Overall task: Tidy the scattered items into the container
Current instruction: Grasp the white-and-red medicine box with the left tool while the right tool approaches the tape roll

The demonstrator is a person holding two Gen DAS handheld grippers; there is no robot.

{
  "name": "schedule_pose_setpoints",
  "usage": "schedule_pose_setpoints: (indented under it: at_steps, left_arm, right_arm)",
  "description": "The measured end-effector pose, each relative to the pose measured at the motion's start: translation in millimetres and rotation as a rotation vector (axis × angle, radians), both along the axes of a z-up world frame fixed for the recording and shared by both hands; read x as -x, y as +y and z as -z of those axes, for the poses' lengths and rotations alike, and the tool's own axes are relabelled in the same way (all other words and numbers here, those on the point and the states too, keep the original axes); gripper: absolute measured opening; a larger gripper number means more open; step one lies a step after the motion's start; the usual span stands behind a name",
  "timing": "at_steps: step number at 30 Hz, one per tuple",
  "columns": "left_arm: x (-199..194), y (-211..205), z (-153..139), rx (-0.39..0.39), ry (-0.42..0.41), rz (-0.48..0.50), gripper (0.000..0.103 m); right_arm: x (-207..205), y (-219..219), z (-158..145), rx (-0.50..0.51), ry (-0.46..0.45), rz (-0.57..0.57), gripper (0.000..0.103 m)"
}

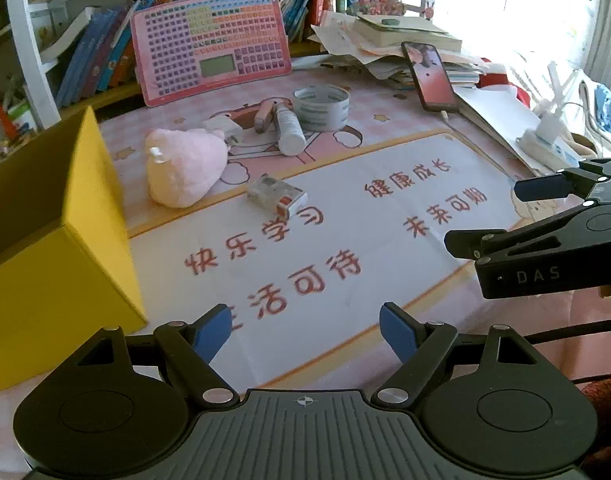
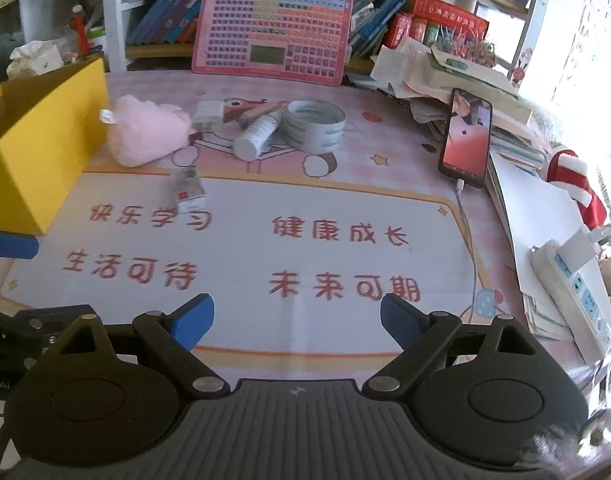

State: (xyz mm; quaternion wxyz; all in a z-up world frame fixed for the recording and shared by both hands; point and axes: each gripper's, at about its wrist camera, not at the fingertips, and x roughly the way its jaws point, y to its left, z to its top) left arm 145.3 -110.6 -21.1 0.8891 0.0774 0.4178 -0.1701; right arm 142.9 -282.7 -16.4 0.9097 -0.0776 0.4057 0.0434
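Note:
An open yellow box (image 1: 53, 240) (image 2: 37, 140) stands at the desk's left. Beside it lies a pink plush toy (image 1: 181, 168) (image 2: 147, 134). A small clear packet (image 1: 276, 196) (image 2: 188, 190) lies in front of it. Behind are a white charger plug (image 1: 225, 128) (image 2: 207, 114), a white tube (image 1: 289, 130) (image 2: 257, 134), a pinkish stick (image 1: 263, 116) (image 2: 261, 112) and a grey tape roll (image 1: 321, 106) (image 2: 315, 124). My left gripper (image 1: 305, 330) is open and empty, low over the mat's near edge. My right gripper (image 2: 297, 322) is open and empty, to its right.
A pink keyboard toy (image 1: 209, 44) (image 2: 271, 32) leans on books at the back. A phone (image 1: 429, 76) (image 2: 465, 140) on a cable leans on a paper stack at right. A power strip (image 2: 577, 292) lies at the far right edge.

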Motion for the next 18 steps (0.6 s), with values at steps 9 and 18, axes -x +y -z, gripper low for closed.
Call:
schedule_pose_setpoints:
  at_steps: [9, 18]
  left_arm:
    - [-33.2, -32.2, 5.0, -0.033, 0.011, -0.030, 0.084]
    - [-65.6, -38.6, 0.9, -0.067, -0.010, -0.109, 0.083]
  right_arm:
    - [-39.6, -31.8, 8.7, -0.032, 0.017, -0.029, 0.091]
    - [-79.6, -44.9, 14.0, -0.101, 0.023, -0.053, 0.091]
